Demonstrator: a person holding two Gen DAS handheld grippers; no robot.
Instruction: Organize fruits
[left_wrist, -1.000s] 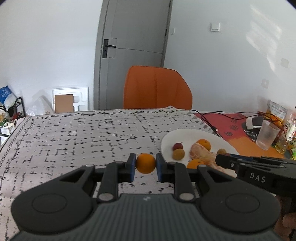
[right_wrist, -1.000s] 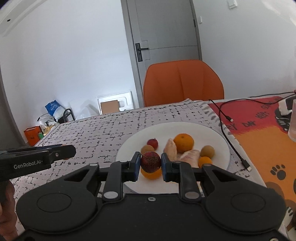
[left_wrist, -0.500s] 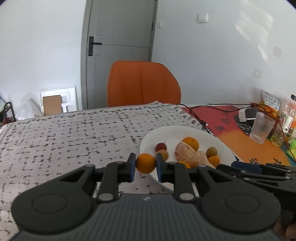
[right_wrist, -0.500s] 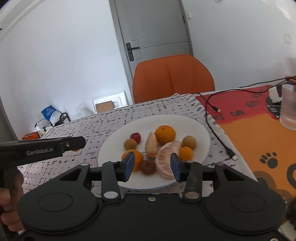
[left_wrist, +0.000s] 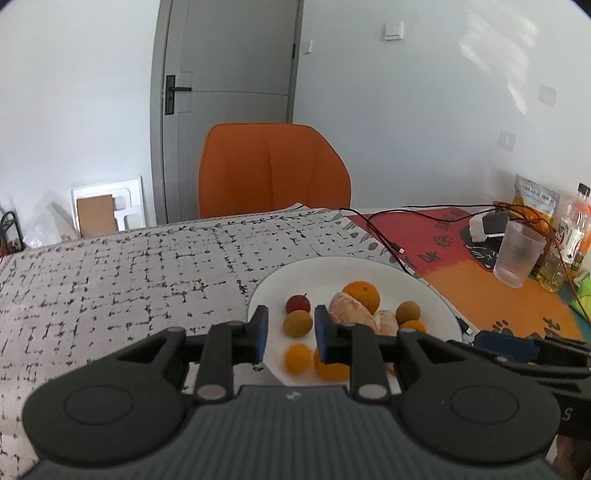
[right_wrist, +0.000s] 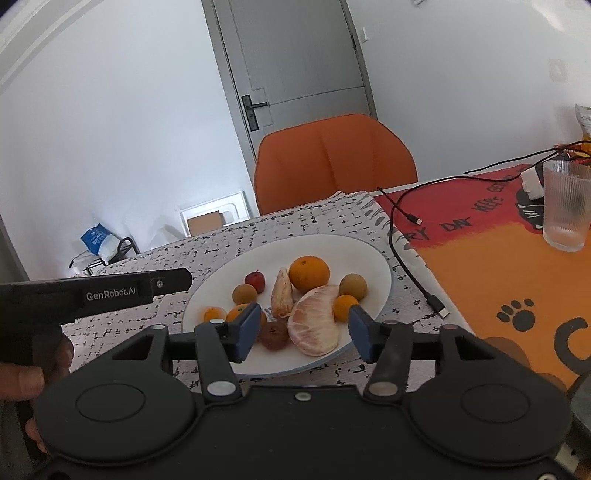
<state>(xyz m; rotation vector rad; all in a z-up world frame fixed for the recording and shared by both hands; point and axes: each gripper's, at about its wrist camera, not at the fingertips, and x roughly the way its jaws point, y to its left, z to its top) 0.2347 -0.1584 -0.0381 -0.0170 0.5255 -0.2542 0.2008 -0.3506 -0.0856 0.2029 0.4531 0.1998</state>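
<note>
A white plate (right_wrist: 373, 258) sits on a grey black-flecked tablecloth (left_wrist: 129, 273) and carries all the fruit. At the plate's middle lies a whole mandarin (right_wrist: 308, 273), with a peeled mandarin half (right_wrist: 316, 325) and a single peeled wedge (right_wrist: 282, 292) just in front of it. Left of the whole mandarin are a small red fruit (right_wrist: 255, 280) and a tan longan (right_wrist: 244, 294); right of it, another longan (right_wrist: 353, 285) and a small orange kumquat (right_wrist: 345, 307). Near the plate's front rim lie a dark wrinkled fruit (right_wrist: 273, 335) and two more kumquats (right_wrist: 214, 314).

The left gripper (left_wrist: 289, 338) hangs over the plate's front left edge, jaws spread and empty. The right gripper (right_wrist: 303, 332) has its jaws wide apart, holding nothing.

Right of the plate, an orange and red mat (right_wrist: 491, 258) carries a ribbed glass (right_wrist: 565, 206) and a black cable (right_wrist: 402, 254). Behind the plate stand an orange chair (right_wrist: 334, 162) and a grey door (right_wrist: 295, 66).
</note>
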